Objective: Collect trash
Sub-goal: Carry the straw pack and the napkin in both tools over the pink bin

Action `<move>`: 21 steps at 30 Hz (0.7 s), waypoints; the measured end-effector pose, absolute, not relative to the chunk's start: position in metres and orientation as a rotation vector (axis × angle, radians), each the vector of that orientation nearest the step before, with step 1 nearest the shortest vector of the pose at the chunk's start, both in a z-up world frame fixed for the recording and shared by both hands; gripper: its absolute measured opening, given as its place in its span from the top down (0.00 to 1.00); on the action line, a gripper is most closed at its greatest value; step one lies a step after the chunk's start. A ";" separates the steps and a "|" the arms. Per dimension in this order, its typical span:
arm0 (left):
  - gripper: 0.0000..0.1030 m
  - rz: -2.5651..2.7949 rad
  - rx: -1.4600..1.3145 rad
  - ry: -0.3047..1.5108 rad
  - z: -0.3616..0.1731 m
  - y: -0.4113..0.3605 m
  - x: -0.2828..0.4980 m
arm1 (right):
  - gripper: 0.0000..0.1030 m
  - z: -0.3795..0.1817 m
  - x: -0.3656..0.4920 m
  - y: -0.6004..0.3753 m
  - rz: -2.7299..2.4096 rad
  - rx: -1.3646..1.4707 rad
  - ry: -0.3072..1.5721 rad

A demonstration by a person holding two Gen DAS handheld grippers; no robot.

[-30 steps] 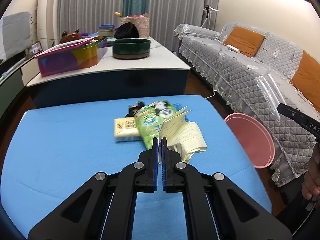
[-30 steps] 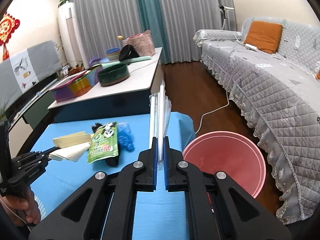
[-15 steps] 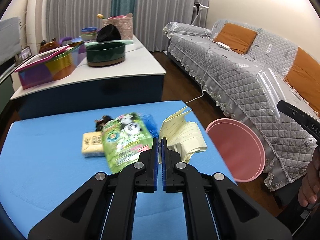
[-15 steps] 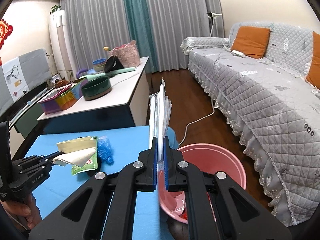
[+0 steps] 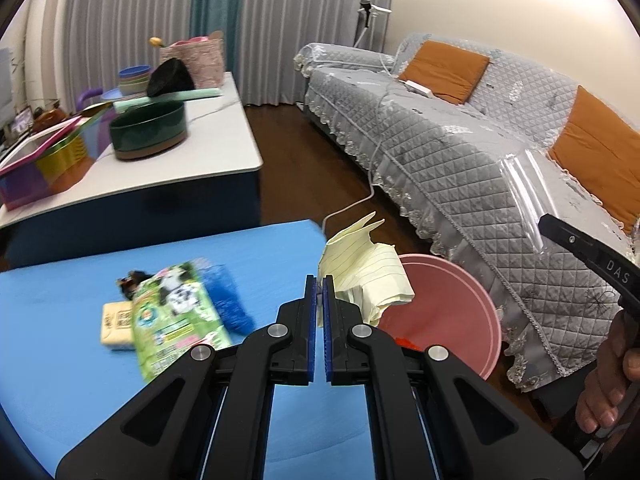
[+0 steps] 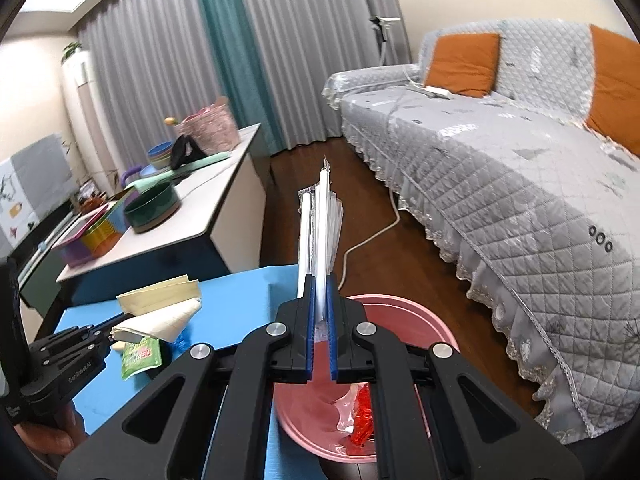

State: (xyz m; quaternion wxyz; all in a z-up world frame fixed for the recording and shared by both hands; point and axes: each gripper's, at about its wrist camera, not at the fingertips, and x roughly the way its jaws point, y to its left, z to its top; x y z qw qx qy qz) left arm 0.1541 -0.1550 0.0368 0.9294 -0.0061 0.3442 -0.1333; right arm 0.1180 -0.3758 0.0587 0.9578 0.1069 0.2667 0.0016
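Carrying trash to the pink bin (image 6: 404, 312): the left hand-held gripper (image 5: 319, 292) pinches crumpled yellow paper (image 5: 366, 276) just beside the bin's rim, and the right hand-held gripper (image 6: 320, 300) pinches a clear plastic wrapper (image 6: 320, 220) above the bin. By this reading, each load must hang over the bin's mouth before the jaws part; a green packet (image 5: 176, 316) and other scraps remain on the blue counter (image 5: 60, 340) beside the bin.

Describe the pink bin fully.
The pink bin is a round, smooth, plastic-looking tub standing upright on the dark wood floor, between the blue table and the grey sofa. It is open-topped. Inside lie red wrapper scraps and some clear film. The right tongs hover above its rim.
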 end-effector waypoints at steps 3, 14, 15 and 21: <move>0.97 -0.295 -0.007 0.703 0.038 -0.168 0.156 | 0.95 0.058 0.119 -0.387 -0.016 0.237 0.546; 0.97 -0.354 0.001 0.742 0.023 -0.203 0.170 | 0.95 0.049 0.119 -0.400 -0.042 0.246 0.574; 0.97 -0.358 0.002 0.745 0.021 -0.206 0.171 | 0.95 0.048 0.119 -0.402 -0.046 0.248 0.578; 0.97 -0.380 0.016 0.763 0.012 -0.221 0.176 | 0.95 0.042 0.121 -0.408 -0.059 0.250 0.596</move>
